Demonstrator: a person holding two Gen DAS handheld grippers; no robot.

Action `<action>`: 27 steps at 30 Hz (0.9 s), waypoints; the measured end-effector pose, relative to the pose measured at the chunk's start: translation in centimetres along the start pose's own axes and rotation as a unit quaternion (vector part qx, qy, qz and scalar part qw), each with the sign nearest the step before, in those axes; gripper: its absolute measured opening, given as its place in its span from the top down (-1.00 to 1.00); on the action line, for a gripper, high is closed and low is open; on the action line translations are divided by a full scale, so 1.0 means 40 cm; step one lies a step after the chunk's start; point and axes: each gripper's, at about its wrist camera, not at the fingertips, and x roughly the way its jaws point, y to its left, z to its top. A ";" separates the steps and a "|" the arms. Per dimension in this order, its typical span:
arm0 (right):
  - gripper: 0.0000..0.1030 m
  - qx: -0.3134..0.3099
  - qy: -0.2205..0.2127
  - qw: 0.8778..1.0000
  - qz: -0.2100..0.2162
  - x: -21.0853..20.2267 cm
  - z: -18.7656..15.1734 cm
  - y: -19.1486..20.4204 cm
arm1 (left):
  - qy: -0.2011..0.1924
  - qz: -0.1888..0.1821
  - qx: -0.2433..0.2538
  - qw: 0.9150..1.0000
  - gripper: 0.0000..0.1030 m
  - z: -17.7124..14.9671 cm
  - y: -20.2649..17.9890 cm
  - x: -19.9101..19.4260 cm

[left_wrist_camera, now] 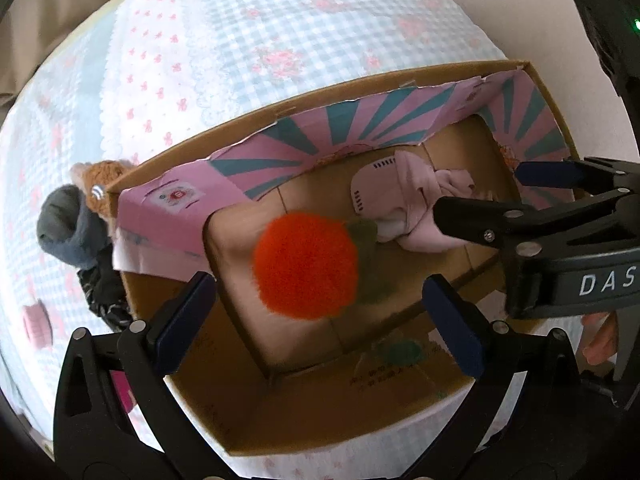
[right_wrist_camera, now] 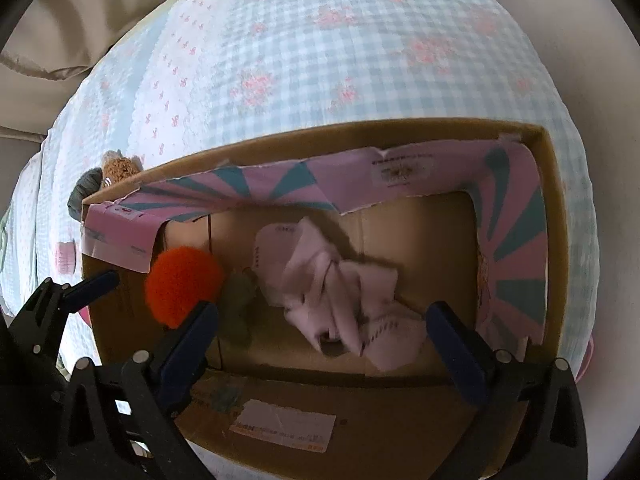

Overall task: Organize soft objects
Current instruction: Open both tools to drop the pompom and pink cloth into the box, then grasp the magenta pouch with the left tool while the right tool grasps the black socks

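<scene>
Left of the cardboard box point(right_wrist_camera: 554, 240), a brown plush toy point(left_wrist_camera: 102, 184) and grey cloth point(left_wrist_camera: 66, 220) sit half hidden behind its wall on the bed point(right_wrist_camera: 320, 60). The left hand-held gripper point(left_wrist_camera: 320, 320) is spread wide above the orange pompom point(left_wrist_camera: 306, 264), blurred. The right hand-held gripper point(right_wrist_camera: 320, 340) gapes wide over the pink cloth point(right_wrist_camera: 340, 292) on the box floor.

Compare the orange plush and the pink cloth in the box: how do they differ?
The orange plush is round and fuzzy with a green tuft; the pink cloth is flat fabric, crumpled in folds. The plush lies at the box's left end, the cloth mid-box. Both lie inside the cardboard box, held by neither tool.
</scene>
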 end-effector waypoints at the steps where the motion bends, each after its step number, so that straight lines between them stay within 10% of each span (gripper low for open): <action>1: -0.99 0.003 -0.005 1.000 0.000 -0.006 -0.004 -0.001 | -0.002 0.000 0.001 1.000 -0.99 -0.004 0.001 -0.007; 16: -1.00 -0.005 -0.103 0.995 -0.012 -0.264 -0.099 0.066 | -0.100 0.005 -0.004 0.995 -0.99 -0.091 0.014 -0.274; 27: -1.00 -0.040 -0.240 0.968 -0.060 -0.581 -0.267 0.236 | -0.220 0.027 -0.061 0.973 -0.99 -0.255 0.101 -0.617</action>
